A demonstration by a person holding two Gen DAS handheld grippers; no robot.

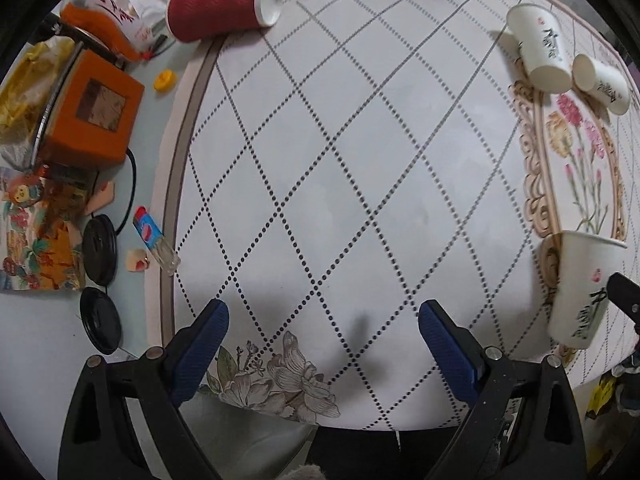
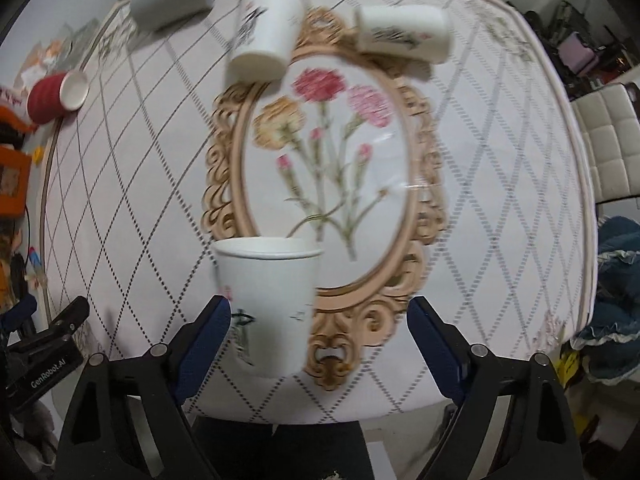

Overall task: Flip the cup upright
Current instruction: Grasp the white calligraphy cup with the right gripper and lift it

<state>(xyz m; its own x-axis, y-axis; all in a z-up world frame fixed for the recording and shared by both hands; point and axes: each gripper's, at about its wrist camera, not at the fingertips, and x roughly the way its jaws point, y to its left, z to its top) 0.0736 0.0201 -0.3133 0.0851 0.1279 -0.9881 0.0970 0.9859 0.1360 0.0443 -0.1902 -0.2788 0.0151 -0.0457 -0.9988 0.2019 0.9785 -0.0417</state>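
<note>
both tongs [image 1: 323,320] [image 2: 319,316] gape over a diamond-patterned tablecloth [image 1: 340,160]; white chair [image 2: 608,140] beside.

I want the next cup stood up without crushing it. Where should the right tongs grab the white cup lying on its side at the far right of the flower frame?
Grip the lying white cup across its middle wall, coming from above with one finger on each long side. It lies on its side, crosswise to the right tongs, which are open, so the wall is the exposed part, likely firmer than the thin rim.
</note>
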